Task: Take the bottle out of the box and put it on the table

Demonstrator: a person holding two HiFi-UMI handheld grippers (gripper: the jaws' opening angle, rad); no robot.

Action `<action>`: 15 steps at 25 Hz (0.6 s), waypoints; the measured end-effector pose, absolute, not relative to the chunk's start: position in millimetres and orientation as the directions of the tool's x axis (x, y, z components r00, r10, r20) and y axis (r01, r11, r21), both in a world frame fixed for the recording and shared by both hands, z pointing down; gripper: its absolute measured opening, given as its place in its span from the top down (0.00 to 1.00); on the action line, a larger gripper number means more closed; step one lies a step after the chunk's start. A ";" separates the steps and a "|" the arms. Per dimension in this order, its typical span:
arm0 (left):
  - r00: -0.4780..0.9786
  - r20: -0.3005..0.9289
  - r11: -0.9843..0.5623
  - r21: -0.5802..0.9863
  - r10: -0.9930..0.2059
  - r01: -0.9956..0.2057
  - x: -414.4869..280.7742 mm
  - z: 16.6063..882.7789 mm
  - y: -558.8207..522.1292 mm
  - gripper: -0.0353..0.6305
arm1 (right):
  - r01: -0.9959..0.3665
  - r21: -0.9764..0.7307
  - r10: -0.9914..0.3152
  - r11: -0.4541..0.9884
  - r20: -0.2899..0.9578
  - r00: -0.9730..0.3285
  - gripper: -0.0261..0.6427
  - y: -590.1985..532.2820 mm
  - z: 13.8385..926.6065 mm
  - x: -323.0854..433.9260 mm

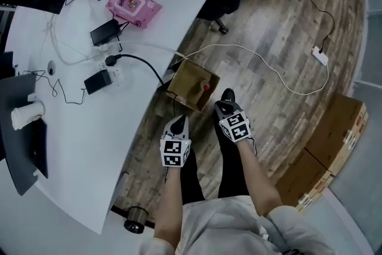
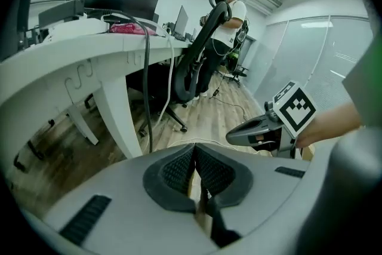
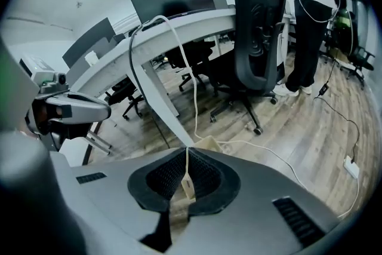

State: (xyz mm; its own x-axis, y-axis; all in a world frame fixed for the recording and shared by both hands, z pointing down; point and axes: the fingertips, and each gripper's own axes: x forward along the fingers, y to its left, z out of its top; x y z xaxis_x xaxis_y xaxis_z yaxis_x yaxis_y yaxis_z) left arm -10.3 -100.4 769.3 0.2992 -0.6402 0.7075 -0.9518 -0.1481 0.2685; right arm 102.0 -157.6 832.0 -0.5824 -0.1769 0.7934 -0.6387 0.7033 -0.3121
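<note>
Head view: left claw [image 1: 178, 122] and right claw [image 1: 227, 96] both closed, empty, box [image 1: 186, 76] on the floor just ahead, bottle [image 1: 206, 87] inside near right claw's tips; left gripper view: pads [image 2: 176, 170] together; right gripper view: pads [image 3: 167, 179] together.

Left claw [image 2: 196, 171]: jaws stood together, nothing between them.
Right claw [image 2: 239, 135]: hung near, at right.
Tabletop [image 2: 71, 48]: curved along the left.
Office chair [image 2: 194, 63]: stood far, beside it.

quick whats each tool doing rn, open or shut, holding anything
Left tool: closed, jaws together, holding nothing.
Right tool: closed, jaws together, holding nothing.
</note>
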 end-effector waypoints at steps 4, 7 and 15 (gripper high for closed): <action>0.301 0.718 -0.152 0.266 -0.628 -0.952 -2.7 800.7 -102.7 0.92 | -0.621 -0.337 -0.135 0.708 0.798 -0.587 0.90 -157.3 870.1 103.8; 0.298 0.715 -0.148 0.266 -0.633 -0.952 3.7 825.8 -112.8 0.92 | -0.600 -0.333 -0.115 0.728 0.803 -0.585 0.90 -163.3 901.5 106.4; 0.331 0.712 -0.202 0.262 -0.619 -0.943 17.7 912.7 -135.8 0.92 | -0.585 -0.318 -0.092 0.746 0.822 -0.562 0.90 -167.6 991.8 114.0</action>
State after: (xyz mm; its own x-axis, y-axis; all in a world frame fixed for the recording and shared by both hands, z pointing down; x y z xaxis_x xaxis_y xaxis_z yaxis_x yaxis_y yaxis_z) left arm 17.7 -135.8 912.7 0.3310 -0.6188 0.7124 -0.9435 -0.2024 0.2625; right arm 114.0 -167.6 991.8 -0.5624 -0.0915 0.8218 -0.5854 0.7459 -0.3176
